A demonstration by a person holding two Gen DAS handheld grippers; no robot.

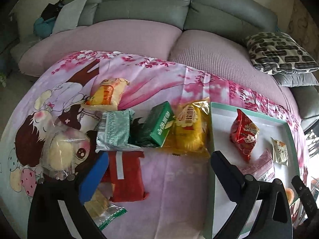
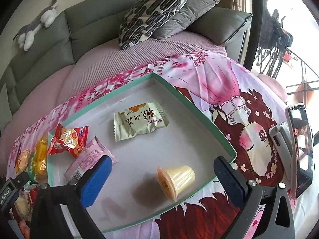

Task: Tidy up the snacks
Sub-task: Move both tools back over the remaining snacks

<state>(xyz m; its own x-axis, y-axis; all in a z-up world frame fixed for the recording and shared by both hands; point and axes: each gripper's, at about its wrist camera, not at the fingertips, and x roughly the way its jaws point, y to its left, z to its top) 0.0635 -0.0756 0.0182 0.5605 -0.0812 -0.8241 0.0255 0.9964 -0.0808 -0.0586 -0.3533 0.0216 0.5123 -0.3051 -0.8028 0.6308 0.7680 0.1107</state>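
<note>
My left gripper [image 1: 159, 171] is open above the cartoon-print cloth, with its blue left pad [image 1: 93, 177] beside a red packet [image 1: 127, 177]. Past it lie loose snacks: a clear-wrapped bun [image 1: 59, 153], a silver-green packet [image 1: 114, 131], a green pack [image 1: 159, 127] and yellow cakes [image 1: 189, 131]. My right gripper [image 2: 161, 171] is open over the teal-rimmed white tray [image 2: 189, 101]. A jelly cup [image 2: 176, 179] lies on its side between the fingers, untouched. Also in the tray are a pale green packet [image 2: 139, 121], a red packet [image 2: 68, 139] and a pink packet [image 2: 89, 159].
A phone on a stand [image 2: 299, 149] is at the right of the tray. A grey sofa [image 1: 143, 6] with a patterned cushion [image 2: 153, 10] runs behind the cloth. A yellow-orange packet [image 1: 107, 93] lies further back on the cloth.
</note>
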